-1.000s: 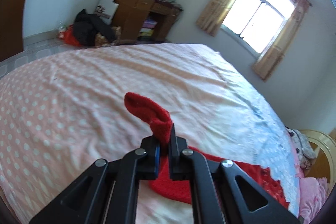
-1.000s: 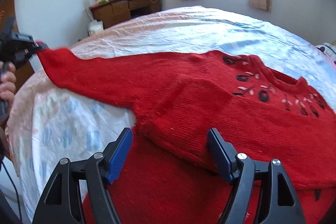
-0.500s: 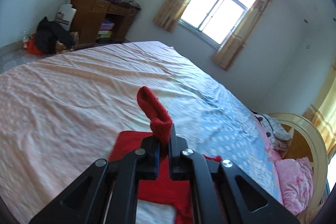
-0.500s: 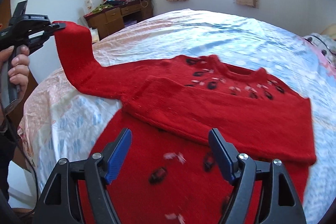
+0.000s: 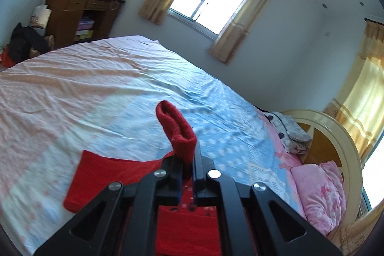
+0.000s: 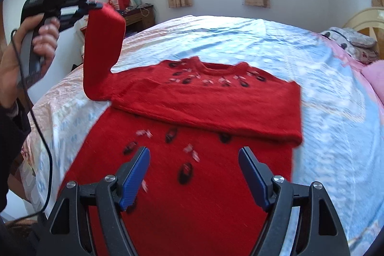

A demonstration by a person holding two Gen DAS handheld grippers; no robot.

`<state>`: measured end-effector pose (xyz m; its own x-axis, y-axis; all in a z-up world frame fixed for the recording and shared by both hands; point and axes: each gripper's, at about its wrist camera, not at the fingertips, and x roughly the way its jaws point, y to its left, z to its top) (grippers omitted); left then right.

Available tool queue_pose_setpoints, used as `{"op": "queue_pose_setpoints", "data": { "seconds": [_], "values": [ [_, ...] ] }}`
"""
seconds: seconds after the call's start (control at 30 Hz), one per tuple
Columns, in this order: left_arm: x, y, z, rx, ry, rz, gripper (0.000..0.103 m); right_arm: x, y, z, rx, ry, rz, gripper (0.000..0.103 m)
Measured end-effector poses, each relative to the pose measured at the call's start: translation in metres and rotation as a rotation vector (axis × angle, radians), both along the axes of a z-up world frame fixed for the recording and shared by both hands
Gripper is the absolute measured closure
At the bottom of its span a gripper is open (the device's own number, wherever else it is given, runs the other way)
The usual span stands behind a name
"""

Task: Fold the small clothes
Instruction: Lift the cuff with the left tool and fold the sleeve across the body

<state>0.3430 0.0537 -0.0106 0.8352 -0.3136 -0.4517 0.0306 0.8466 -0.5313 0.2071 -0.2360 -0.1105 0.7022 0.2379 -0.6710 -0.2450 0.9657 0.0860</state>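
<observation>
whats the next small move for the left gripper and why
Probably carry the sleeve across and lay it on the sweater body. The left gripper holds its cuff raised above the bed; the other sleeve already lies folded across.

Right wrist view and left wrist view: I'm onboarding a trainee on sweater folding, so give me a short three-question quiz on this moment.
1. True or false: the right gripper is shut on the red knitted sweater.
2. What does the left gripper clamp? A) neckline B) red ribbed sleeve cuff C) hem
3. Fill in: the sweater lies on a ___.

Key: 1 false; 2 B; 3 bed.
</observation>
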Motion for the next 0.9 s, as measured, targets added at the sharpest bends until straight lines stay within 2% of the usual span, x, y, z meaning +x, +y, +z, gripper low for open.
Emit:
{"op": "queue_pose_setpoints", "data": {
  "seconds": [0.27, 0.37, 0.53, 0.9],
  "values": [
    [0.012, -0.062, 0.006, -0.042, -0.006, -0.045, 0.097, -0.032, -0.036, -0.014, 0.004, 0.023, -0.033, 0.026],
    [0.014, -0.09, 0.005, -0.026, -0.015, -0.062, 0.097, -0.038, -0.042, -0.023, 0.009, 0.04, -0.038, 0.026],
    [0.016, -0.134, -0.002, 0.051, -0.02, -0.063, 0.097, -0.044, -0.052, -0.036, 0.022, 0.065, -0.056, 0.026],
    [0.023, -0.211, -0.042, 0.174, 0.043, -0.105, 0.097, -0.051, -0.075, -0.05, 0.061, 0.073, -0.108, 0.026]
  ]
}}
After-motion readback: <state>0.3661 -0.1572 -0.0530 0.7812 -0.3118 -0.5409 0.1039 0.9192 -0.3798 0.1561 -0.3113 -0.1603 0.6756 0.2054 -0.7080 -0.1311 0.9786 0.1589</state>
